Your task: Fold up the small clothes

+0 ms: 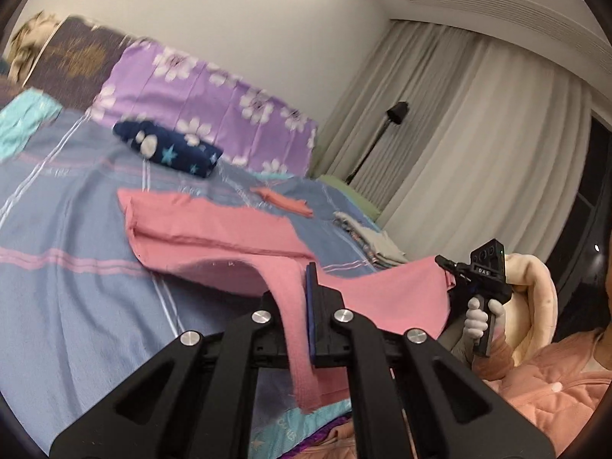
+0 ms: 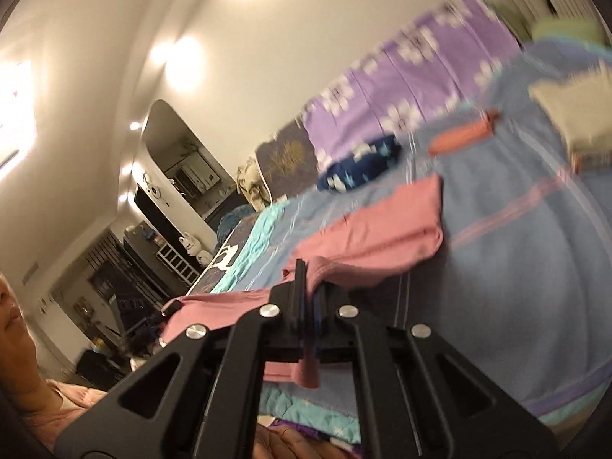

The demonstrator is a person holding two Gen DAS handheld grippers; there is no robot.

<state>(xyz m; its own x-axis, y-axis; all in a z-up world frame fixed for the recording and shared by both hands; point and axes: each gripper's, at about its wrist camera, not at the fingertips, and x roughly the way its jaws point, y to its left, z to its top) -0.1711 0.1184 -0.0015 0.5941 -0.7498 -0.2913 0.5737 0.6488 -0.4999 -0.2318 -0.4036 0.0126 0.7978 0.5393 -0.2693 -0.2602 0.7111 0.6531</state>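
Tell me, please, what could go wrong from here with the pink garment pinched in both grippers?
The left gripper and right gripper each pinch only an edge of the pink garment, so it could slip free. Its far end lies on the bed, so lifting may undo the fold.

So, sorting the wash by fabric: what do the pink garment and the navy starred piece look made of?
Pink garment: probably soft cotton knit, matte; it drapes limply from both grippers. Navy piece: possibly printed cotton; too blurred to tell.
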